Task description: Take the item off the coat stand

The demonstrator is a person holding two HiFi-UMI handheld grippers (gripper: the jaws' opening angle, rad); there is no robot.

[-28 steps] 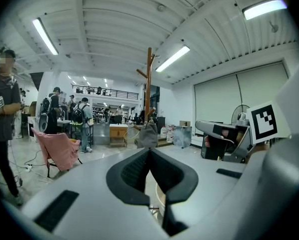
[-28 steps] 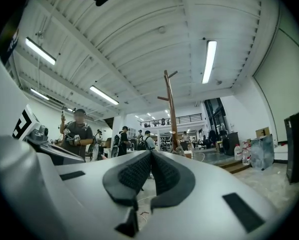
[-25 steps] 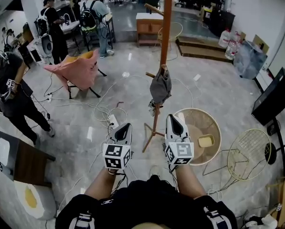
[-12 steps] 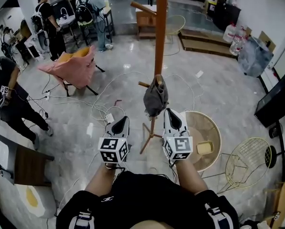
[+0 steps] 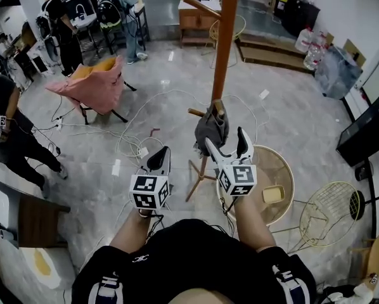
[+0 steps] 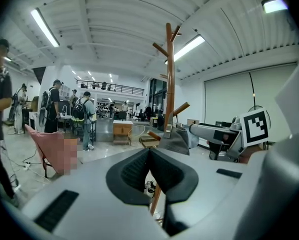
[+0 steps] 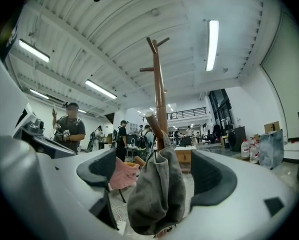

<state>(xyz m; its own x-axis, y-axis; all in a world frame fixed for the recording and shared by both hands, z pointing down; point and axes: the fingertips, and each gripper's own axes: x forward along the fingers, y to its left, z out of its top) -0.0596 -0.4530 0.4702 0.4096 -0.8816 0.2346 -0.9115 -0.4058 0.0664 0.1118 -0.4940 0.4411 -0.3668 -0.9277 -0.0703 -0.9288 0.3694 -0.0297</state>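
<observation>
A wooden coat stand rises in the middle of the floor. A grey cloth item, like a cap, hangs from one of its lower pegs. My right gripper is just below and in front of it, its jaws opening. In the right gripper view the grey item hangs between the two pads, which do not press on it, with the stand behind. My left gripper is shut and empty, left of the stand's foot. The left gripper view shows its jaws together and the grey item beyond.
A pink-draped chair stands at the back left, with cables across the floor. A round wicker table and a wire chair are at the right. People stand at the left and back. A black screen leans at the right.
The right gripper's jaws have gone from shut to wide apart, and it has risen to the grey item. The left gripper has stayed shut, barely moving.
</observation>
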